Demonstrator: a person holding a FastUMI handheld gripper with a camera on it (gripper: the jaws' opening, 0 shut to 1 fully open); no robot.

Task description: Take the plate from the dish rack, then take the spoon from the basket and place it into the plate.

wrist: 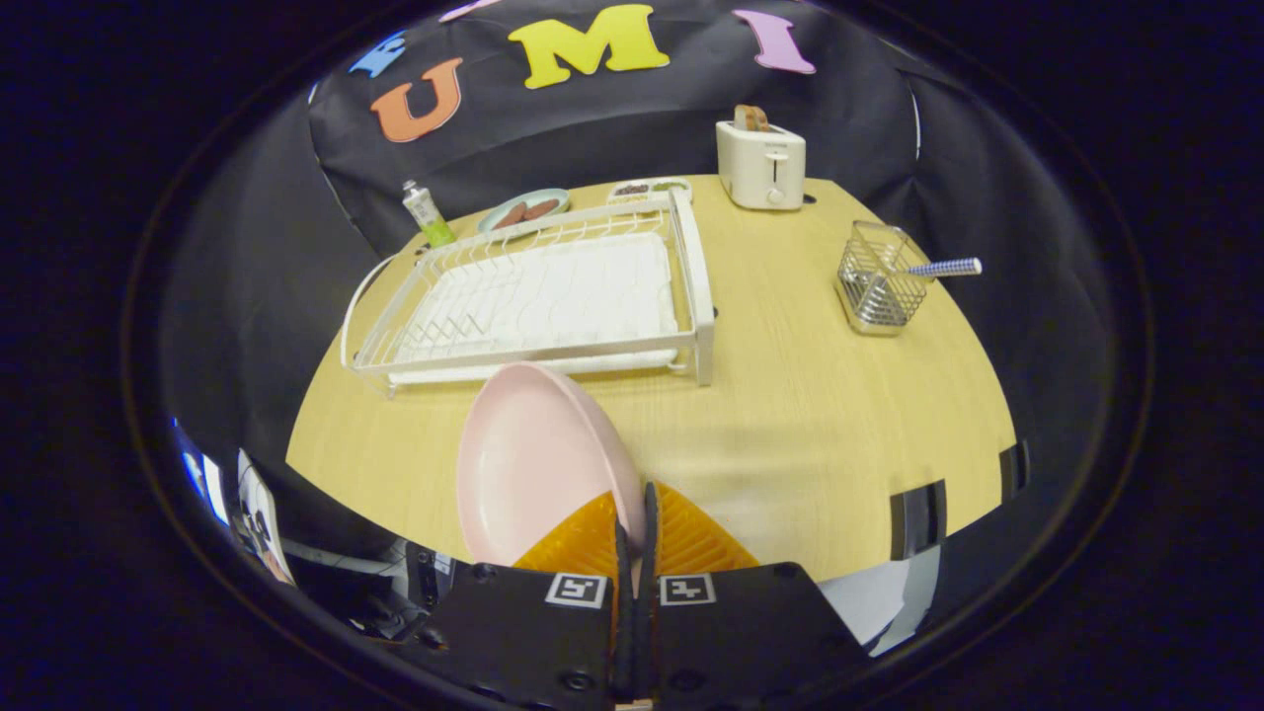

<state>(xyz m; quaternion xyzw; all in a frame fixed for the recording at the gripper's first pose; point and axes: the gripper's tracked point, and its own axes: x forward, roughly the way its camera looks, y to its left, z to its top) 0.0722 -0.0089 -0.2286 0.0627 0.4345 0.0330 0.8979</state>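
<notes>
A pink plate point(528, 464) hangs tilted on edge over the wooden table point(820, 434), just in front of the white dish rack point(553, 296). My gripper point(634, 518) is shut on the plate's rim, with the orange fingers point(691, 538) pressed on either side of it. The rack behind the plate holds nothing. Off to the right, beyond the fingers, stands a small wire basket point(874, 276) with a spoon in it; the spoon's blue-patterned handle point(946, 267) sticks out to the right.
A white toaster point(760, 163) with bread in it stands at the table's far edge. Behind the rack lie a green tube point(427, 212), a plate of sausages point(525, 209) and a small tray of food point(647, 188). Bare tabletop lies between rack and basket.
</notes>
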